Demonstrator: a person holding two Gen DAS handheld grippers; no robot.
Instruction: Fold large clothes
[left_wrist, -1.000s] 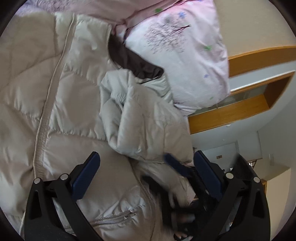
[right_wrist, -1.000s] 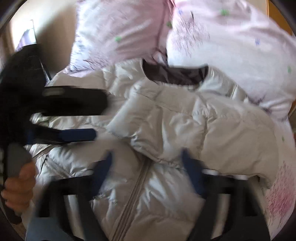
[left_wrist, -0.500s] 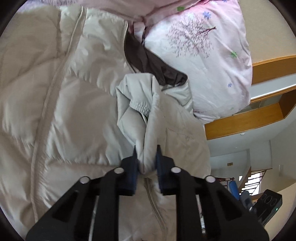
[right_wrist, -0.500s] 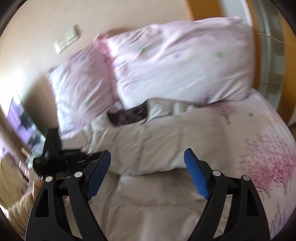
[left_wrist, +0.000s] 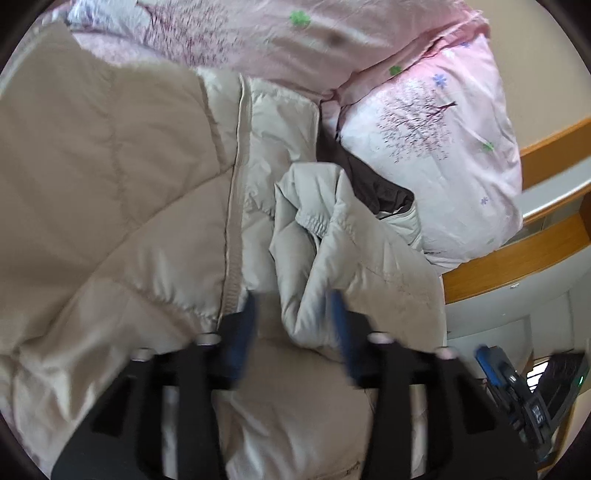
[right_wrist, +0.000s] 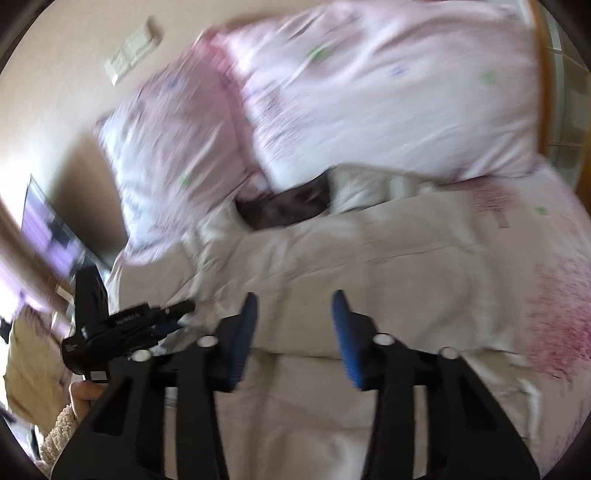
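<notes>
A beige puffer jacket (left_wrist: 122, 206) lies spread on the bed, its dark lining (left_wrist: 373, 184) showing at the collar. One sleeve (left_wrist: 332, 251) is folded across the front. My left gripper (left_wrist: 293, 314) is open, its blue pads on either side of the sleeve's lower end, blurred by motion. My right gripper (right_wrist: 293, 314) is open and empty above the jacket (right_wrist: 369, 266). The left gripper also shows in the right wrist view (right_wrist: 173, 314), at the jacket's left edge.
Two pink floral pillows (left_wrist: 436, 147) (right_wrist: 388, 85) lie against the wall at the jacket's collar. A wooden frame (left_wrist: 517, 258) borders the bed on the right. The pink floral sheet (right_wrist: 554, 325) shows to the jacket's right.
My left gripper was shut on the sleeve half a second ago and has now opened and let it go. My right gripper has narrowed its opening and the view is swinging.
</notes>
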